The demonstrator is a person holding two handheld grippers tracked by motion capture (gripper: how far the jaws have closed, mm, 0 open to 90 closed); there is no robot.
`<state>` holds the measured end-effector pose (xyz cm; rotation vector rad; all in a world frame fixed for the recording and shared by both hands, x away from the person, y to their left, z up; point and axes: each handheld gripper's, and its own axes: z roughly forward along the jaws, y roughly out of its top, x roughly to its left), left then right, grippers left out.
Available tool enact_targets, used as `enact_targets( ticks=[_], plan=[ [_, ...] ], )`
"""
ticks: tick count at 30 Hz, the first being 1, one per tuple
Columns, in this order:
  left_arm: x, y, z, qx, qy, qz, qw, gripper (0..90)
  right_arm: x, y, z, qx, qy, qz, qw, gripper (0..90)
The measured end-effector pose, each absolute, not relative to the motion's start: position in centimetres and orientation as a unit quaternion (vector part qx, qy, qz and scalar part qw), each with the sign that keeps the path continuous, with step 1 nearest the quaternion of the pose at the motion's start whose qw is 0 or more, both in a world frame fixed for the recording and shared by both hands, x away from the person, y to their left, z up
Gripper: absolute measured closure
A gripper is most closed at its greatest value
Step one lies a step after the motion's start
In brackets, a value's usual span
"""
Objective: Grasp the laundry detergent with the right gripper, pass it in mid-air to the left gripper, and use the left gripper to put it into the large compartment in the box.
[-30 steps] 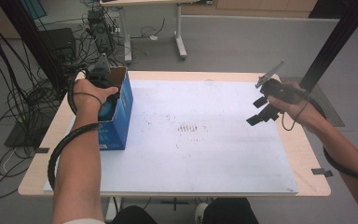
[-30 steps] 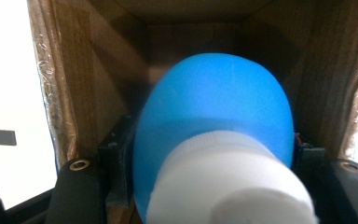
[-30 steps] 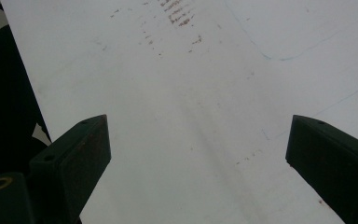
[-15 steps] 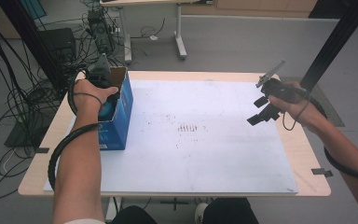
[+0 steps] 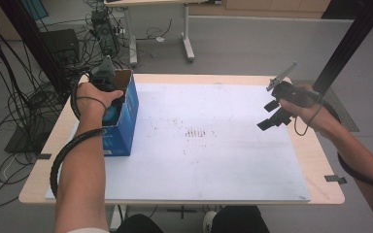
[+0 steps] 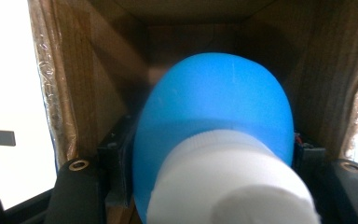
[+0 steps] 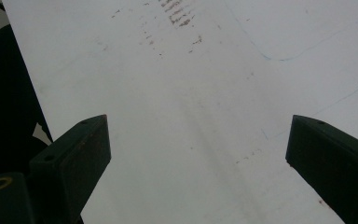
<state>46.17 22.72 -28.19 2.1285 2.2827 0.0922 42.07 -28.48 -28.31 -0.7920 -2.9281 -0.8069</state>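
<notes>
The left gripper (image 5: 110, 92) is clamped on a blue bottle (image 6: 214, 126) with a white cap (image 6: 228, 182), its 2 jaws pressing the flanks, deep in the open cardboard box (image 5: 126, 114) at 9 o'clock on the table (image 5: 330, 191). Nothing has shifted in the last second: both hands sit where they were, so the bottle looks seated at the bottom, ready for release or lift-out. The bottle is smooth, rounded, bright blue. The right gripper (image 5: 272, 115) hovers at 3 o'clock over the white mat (image 5: 223, 165), jaws wide, holding nothing.
</notes>
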Motion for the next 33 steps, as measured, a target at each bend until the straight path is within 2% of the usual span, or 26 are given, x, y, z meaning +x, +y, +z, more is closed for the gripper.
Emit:
enact_targets(
  ticks=[33],
  plan=[
    [45.8,22.7,-27.0,0.683,0.729,0.042,0.006,29.5,42.0,-28.2,-28.0,-0.246,-0.932,-0.265,0.0,6.4]
  ],
)
